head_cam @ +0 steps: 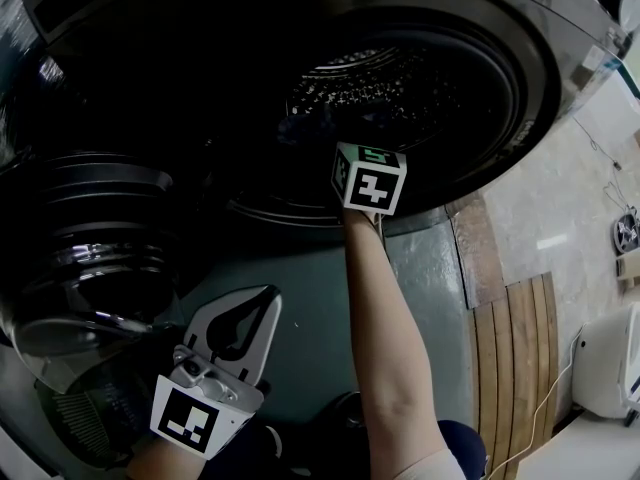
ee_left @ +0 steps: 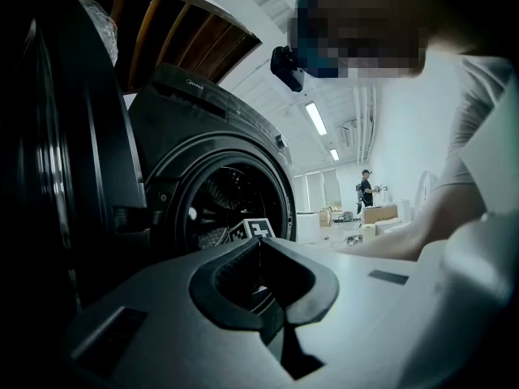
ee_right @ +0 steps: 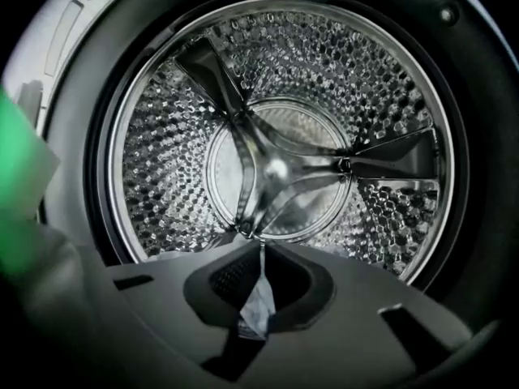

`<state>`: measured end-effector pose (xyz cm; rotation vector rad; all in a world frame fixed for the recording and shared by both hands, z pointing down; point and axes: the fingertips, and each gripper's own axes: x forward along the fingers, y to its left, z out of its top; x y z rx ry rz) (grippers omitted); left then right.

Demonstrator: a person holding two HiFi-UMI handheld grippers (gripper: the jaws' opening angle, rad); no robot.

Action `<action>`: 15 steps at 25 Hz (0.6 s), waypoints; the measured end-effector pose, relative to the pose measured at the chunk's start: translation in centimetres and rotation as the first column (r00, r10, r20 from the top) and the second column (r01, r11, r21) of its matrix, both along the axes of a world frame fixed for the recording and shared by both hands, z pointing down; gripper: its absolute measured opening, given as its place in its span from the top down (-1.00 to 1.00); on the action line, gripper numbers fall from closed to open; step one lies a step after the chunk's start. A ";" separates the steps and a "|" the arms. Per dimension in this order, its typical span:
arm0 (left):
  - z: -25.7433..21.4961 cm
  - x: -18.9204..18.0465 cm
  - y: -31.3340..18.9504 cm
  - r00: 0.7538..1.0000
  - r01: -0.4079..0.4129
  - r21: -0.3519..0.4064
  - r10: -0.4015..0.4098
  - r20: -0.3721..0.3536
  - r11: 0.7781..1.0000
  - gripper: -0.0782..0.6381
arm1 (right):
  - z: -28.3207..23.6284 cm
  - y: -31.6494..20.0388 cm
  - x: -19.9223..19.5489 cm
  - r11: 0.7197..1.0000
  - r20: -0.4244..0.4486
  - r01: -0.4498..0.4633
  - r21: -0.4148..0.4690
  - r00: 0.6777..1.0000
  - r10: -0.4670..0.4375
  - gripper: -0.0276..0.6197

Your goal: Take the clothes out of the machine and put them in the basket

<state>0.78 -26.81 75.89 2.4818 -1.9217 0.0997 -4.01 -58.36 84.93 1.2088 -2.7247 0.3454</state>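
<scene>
The washing machine's steel drum [ee_right: 276, 136] lies open ahead of my right gripper [ee_right: 261, 246]. Its jaws are shut on a strip of pale cloth [ee_right: 258, 310], which hangs down between them. In the head view the right arm reaches into the drum mouth [head_cam: 400, 88]. Only its marker cube [head_cam: 370, 178] shows there, and the jaw tips are lost in the dark. My left gripper [head_cam: 268, 296] stays low in front of the machine, shut with nothing in it. In its own view the left gripper [ee_left: 259, 241] points level at the drum opening [ee_left: 219, 209].
The machine's round door [head_cam: 90, 238] hangs open at the left. Below it sits a dark slatted container [head_cam: 75, 423]. Right of the machine are a wooden floor strip [head_cam: 515, 358] and a white appliance [head_cam: 605, 358]. A person [ee_left: 366, 189] stands far off.
</scene>
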 end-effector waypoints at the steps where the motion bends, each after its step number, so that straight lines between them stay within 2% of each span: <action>1: 0.0 0.0 0.0 1.000 0.000 0.001 0.000 0.000 1.000 0.72 | -0.1 0.1 0.1 1.000 0.000 -0.003 0.002 1.000 0.003 0.85; 6: 0.0 -0.1 -0.1 1.000 0.002 0.000 -0.002 -0.008 1.000 0.72 | -0.2 0.5 0.2 1.000 0.007 0.006 0.011 1.000 -0.006 0.85; 15: 0.0 0.4 -0.5 1.000 -0.013 0.002 0.013 -0.026 1.000 0.72 | -0.6 0.5 1.5 1.000 0.070 -0.005 -0.005 0.998 0.005 0.86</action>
